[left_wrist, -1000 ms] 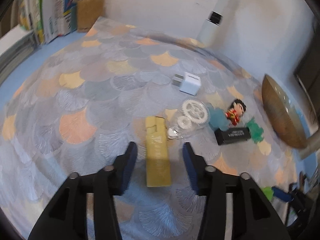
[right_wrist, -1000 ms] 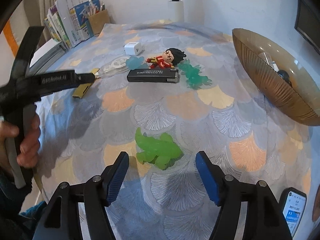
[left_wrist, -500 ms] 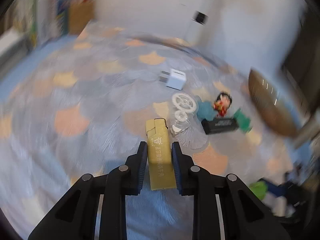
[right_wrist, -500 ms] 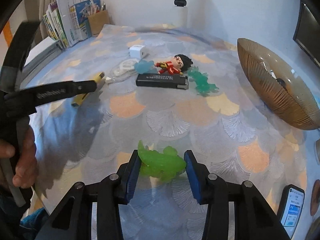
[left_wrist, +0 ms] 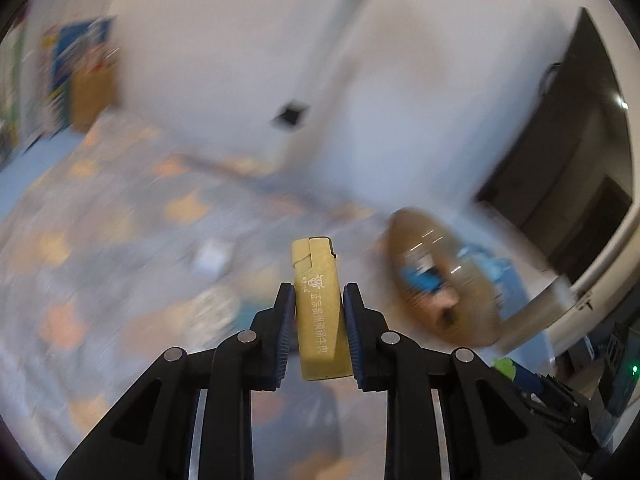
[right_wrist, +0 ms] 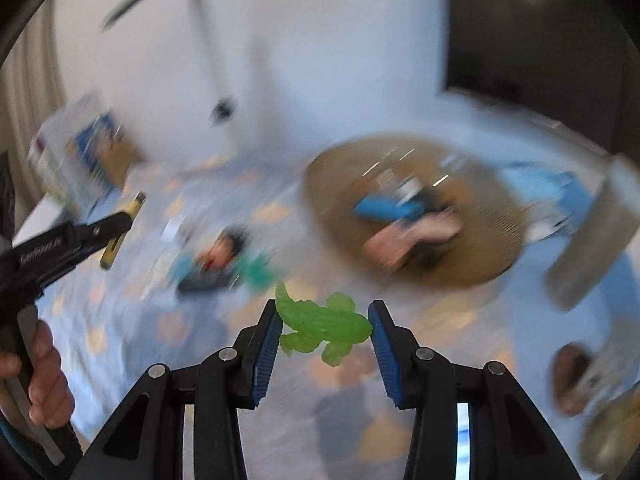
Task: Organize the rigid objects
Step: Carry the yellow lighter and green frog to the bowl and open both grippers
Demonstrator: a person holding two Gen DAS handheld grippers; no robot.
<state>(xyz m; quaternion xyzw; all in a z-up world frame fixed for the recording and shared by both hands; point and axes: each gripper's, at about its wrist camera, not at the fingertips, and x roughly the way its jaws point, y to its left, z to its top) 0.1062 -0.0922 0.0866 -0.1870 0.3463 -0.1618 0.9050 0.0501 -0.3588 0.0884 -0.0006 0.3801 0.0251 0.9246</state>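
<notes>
My left gripper (left_wrist: 318, 312) is shut on a flat yellow packet (left_wrist: 318, 300) with printed characters, held up above the patterned tablecloth (left_wrist: 100, 264). My right gripper (right_wrist: 324, 328) is shut on a translucent green lizard toy (right_wrist: 322, 326), also lifted off the cloth. In the right wrist view the left gripper (right_wrist: 124, 216) shows at the left edge with the yellow packet (right_wrist: 120, 236) in it, and a hand (right_wrist: 44, 376) on its handle. A brown ribbed bowl (right_wrist: 492, 248) lies ahead to the right, several blurred things inside it.
Both views are motion-blurred. On the cloth lie a small figurine with a black bar (right_wrist: 216, 268), a teal toy (right_wrist: 260, 272) and a white cube (left_wrist: 212, 258). Books and a box (right_wrist: 80, 160) stand at the far left by the white wall.
Both grippers closed, the left on the yellow packet and the right on the green lizard, then lifted them off the cloth. The views tilted upward toward the bowl and wall.
</notes>
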